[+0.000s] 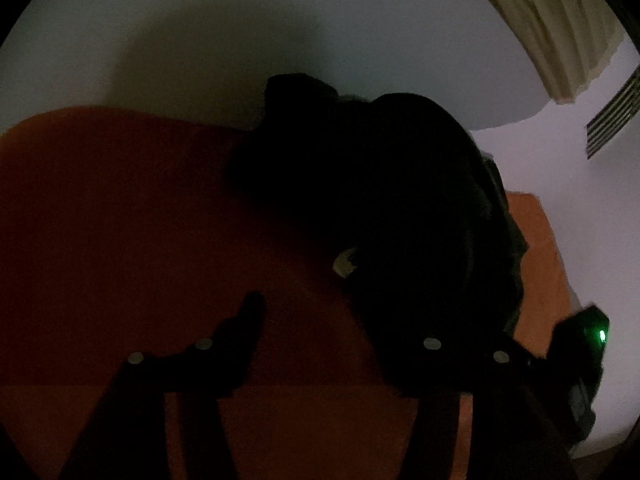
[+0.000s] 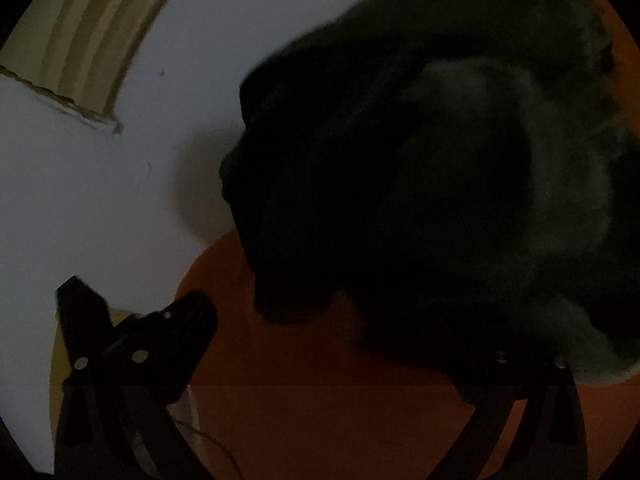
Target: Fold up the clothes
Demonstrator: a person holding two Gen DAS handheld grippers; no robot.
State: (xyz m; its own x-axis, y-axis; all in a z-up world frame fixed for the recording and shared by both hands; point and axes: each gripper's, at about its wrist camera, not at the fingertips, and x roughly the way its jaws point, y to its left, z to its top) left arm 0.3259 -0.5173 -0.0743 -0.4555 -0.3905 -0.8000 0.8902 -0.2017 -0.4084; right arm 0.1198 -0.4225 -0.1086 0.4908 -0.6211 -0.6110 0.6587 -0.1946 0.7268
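Lying bunched in a dark heap, the garment (image 1: 372, 184) sits on an orange sheet (image 1: 120, 220) close to a pale wall (image 1: 240, 32). From the left wrist view, a small pale tag (image 1: 345, 263) shows at the heap's near edge; no writing on it can be read. The left gripper (image 1: 340, 320) has its fingers apart; its left finger (image 1: 244, 324) stands clear over the sheet, while the other is lost against the dark cloth, so contact there cannot be told. The right gripper (image 2: 332, 336) also stands wide, its left finger (image 2: 184, 320) off the cloth, the right one hidden under the garment's edge (image 2: 460, 160). A beige curtain (image 2: 80, 32) hangs on the wall. A green light (image 1: 602, 335) glows on a dark device at the left view's right edge.
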